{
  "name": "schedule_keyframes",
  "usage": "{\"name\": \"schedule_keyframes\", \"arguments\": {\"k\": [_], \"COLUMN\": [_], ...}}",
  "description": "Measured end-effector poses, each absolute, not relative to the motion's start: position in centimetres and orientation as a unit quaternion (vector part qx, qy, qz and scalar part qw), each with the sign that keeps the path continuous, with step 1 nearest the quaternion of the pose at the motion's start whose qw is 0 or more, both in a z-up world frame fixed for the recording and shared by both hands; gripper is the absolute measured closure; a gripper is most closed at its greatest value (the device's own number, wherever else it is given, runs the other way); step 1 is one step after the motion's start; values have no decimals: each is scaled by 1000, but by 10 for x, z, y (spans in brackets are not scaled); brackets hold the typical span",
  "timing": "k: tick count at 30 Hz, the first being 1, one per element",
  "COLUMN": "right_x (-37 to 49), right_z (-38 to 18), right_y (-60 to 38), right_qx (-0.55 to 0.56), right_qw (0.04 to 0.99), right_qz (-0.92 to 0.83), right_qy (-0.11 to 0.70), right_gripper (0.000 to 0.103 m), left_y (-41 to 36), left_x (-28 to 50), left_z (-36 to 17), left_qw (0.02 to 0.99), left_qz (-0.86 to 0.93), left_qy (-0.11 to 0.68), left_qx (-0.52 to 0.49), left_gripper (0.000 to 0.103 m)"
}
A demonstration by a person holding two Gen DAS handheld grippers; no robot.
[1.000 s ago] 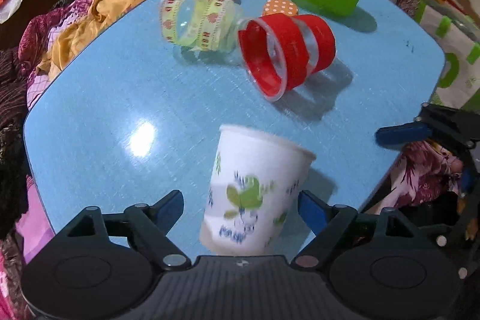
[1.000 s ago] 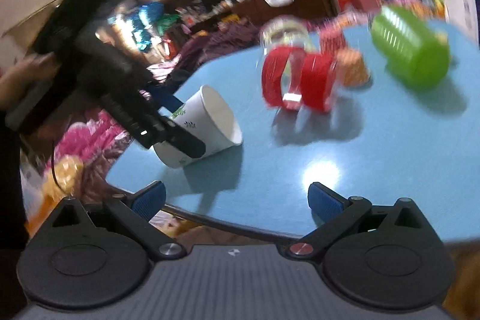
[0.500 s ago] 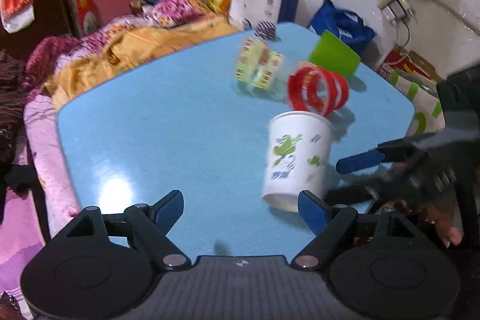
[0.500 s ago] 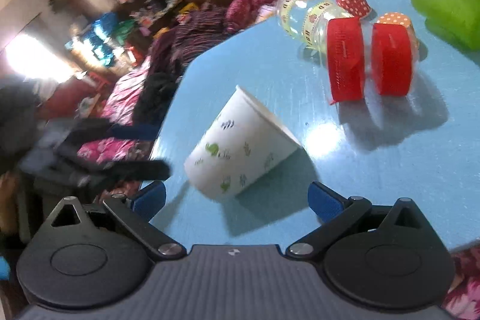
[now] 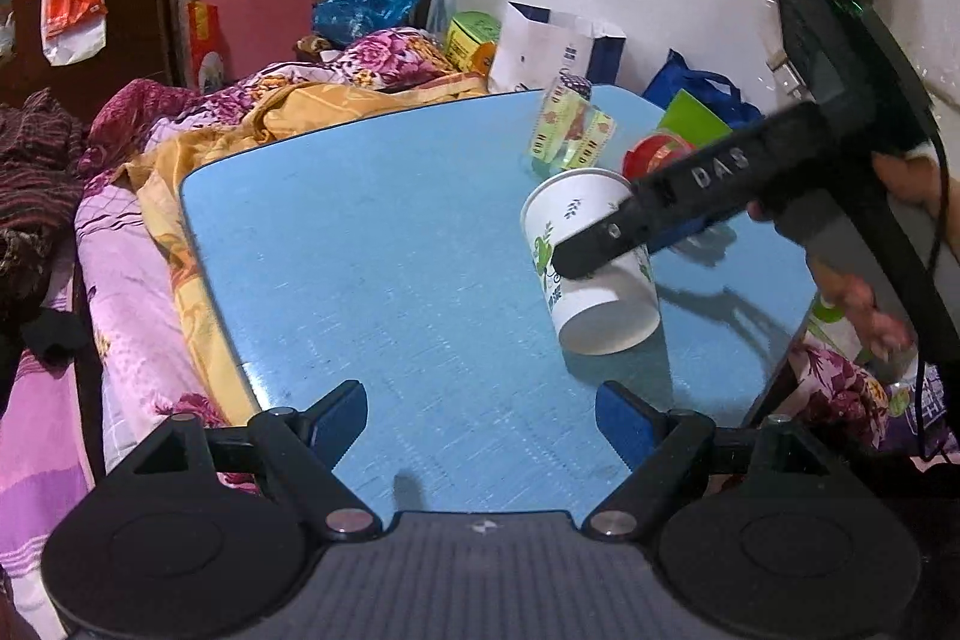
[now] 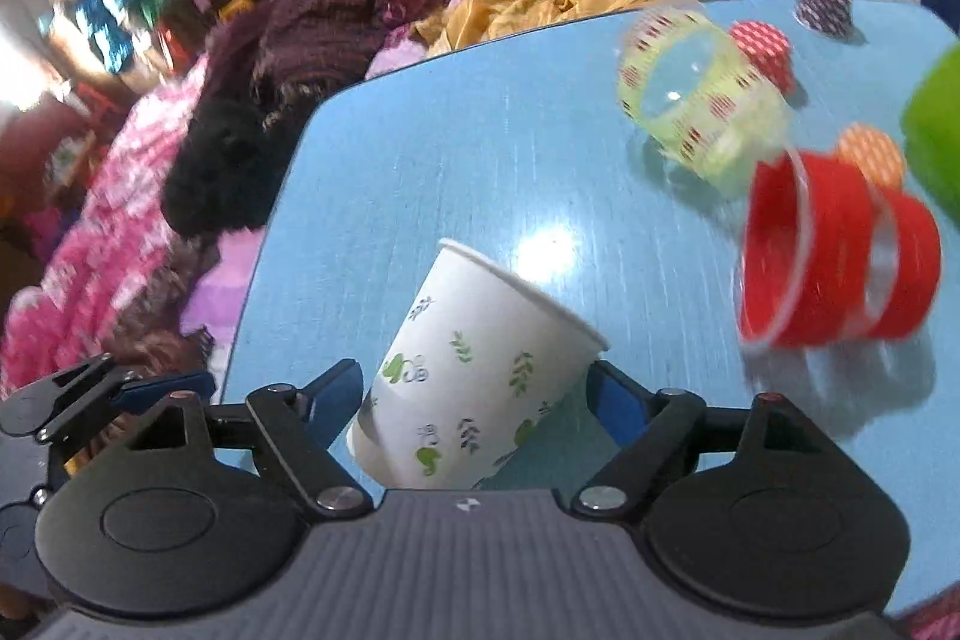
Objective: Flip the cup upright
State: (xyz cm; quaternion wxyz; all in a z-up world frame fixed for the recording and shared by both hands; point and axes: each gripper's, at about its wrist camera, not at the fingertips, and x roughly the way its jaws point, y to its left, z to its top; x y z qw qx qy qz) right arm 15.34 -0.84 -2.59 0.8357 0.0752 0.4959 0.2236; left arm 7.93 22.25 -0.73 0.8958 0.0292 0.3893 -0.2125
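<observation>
The paper cup (image 6: 474, 376) sits tilted between the fingers of the right gripper (image 6: 477, 397), its open rim pointing up and away and its base low near the table (image 5: 372, 244). In the left wrist view the cup (image 5: 591, 268) appears near the table's right edge with the right gripper's dark finger (image 5: 606, 244) laid across its side. The fingers sit close against the cup wall on both sides, so the grasp looks made, though firm contact on the far side cannot be confirmed. The cup is not yet upright; what seems left is tipping it fully onto its base and letting go.

The left gripper (image 5: 480, 415) is wide open, holds nothing and hangs back from the cup, over the near part of the table.

Half a second ago the cup lay ahead of the right gripper, outside its fingers; now it is between them. The left gripper has pulled away from the cup, which then stood just by its right finger.
</observation>
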Motion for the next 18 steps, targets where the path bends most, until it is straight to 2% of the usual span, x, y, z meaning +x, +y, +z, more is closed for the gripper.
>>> {"name": "schedule_keyframes", "arguments": {"k": [4, 6, 11, 15, 18], "right_x": [166, 170, 172, 163, 144], "right_z": [-23, -26, -22, -10, 7], "right_y": [5, 11, 16, 10, 1], "right_qx": [53, 46, 21, -1, -24], "right_qw": [829, 821, 827, 843, 866], "right_qz": [217, 220, 214, 227, 245], "right_qy": [512, 525, 520, 488, 434], "right_gripper": [23, 30, 33, 33, 33], "left_y": [227, 227, 230, 232, 225], "left_x": [76, 74, 72, 70, 66], "left_z": [-9, -9, -12, -13, -9], "left_qw": [898, 899, 899, 903, 909], "left_qz": [-211, -213, -213, -214, -214], "left_qy": [385, 383, 381, 373, 357], "left_qx": [27, 27, 24, 15, 7], "left_gripper": [17, 17, 17, 17, 17]}}
